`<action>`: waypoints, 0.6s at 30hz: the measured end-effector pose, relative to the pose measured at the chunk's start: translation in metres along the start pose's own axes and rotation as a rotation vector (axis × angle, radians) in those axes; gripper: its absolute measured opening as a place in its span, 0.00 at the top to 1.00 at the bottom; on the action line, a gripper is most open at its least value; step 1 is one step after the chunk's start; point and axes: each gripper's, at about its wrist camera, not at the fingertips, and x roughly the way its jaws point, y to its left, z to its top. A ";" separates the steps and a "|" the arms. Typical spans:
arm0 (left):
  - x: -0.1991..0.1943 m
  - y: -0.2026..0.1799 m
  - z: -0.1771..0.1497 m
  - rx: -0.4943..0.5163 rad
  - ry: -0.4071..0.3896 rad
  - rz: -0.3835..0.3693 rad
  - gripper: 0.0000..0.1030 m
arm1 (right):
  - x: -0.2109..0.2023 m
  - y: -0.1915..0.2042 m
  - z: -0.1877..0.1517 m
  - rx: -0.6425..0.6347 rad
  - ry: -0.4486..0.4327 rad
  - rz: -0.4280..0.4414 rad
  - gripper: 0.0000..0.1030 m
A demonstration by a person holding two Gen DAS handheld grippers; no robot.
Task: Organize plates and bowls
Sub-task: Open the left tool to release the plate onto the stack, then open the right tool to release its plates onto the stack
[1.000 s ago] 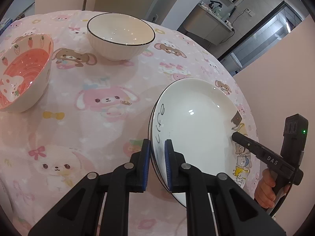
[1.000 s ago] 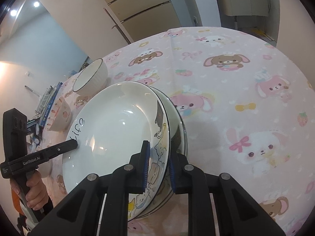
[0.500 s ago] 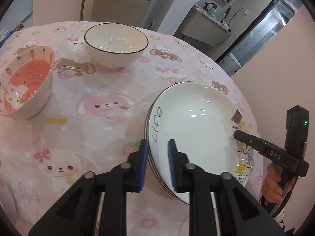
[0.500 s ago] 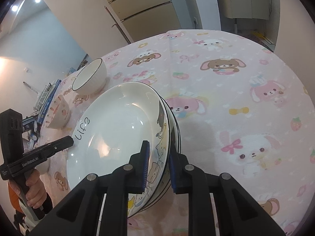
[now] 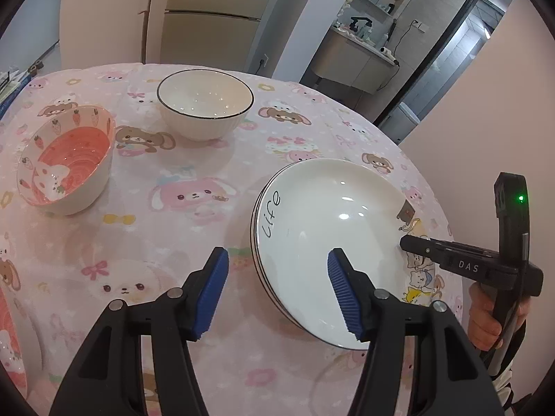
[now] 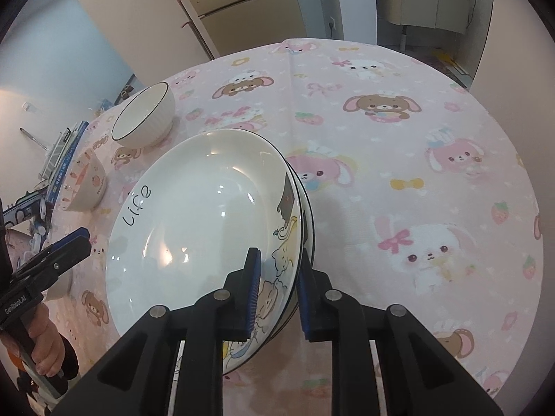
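Note:
A stack of white plates [image 5: 326, 222] lies on the pink cartoon tablecloth; the top plate [image 6: 208, 215] reads "Life" and has cat drawings. My right gripper [image 6: 277, 277] is shut on the stack's near rim, and it shows at the right in the left wrist view [image 5: 409, 242]. My left gripper [image 5: 277, 287] is open, its jaws wide apart, just back from the stack's left rim. A white bowl with a dark rim [image 5: 205, 103] and a strawberry-pattern bowl [image 5: 66, 159] stand on the table further off.
The round table [image 6: 416, 131] has bare cloth to the right of the plates. Another dish edge [image 5: 10, 353] shows at the lower left. Books [image 6: 59, 159] lie beyond the table's left edge. Cabinets and a doorway stand behind.
My left gripper has opened and let go of the plate stack's rim, and pulled back a little. My right gripper has stayed shut on the stack's rim.

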 end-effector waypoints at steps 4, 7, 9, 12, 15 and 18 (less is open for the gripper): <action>-0.004 0.001 -0.004 -0.002 0.005 -0.010 0.43 | -0.003 0.001 -0.005 0.002 -0.002 -0.047 0.80; -0.006 0.002 -0.007 -0.002 0.004 -0.017 0.41 | -0.002 0.002 -0.009 -0.032 -0.008 -0.073 0.85; -0.007 0.003 -0.008 -0.001 0.003 -0.019 0.41 | -0.004 0.002 -0.012 -0.032 -0.016 -0.084 0.88; -0.009 0.002 -0.010 0.004 0.003 -0.024 0.41 | -0.006 0.007 -0.015 -0.061 -0.023 -0.109 0.88; -0.015 -0.002 -0.013 0.028 -0.014 -0.008 0.41 | -0.007 0.009 -0.016 -0.065 -0.026 -0.122 0.88; -0.022 -0.007 -0.017 0.071 -0.044 0.024 0.41 | -0.010 0.012 -0.018 -0.066 -0.034 -0.133 0.88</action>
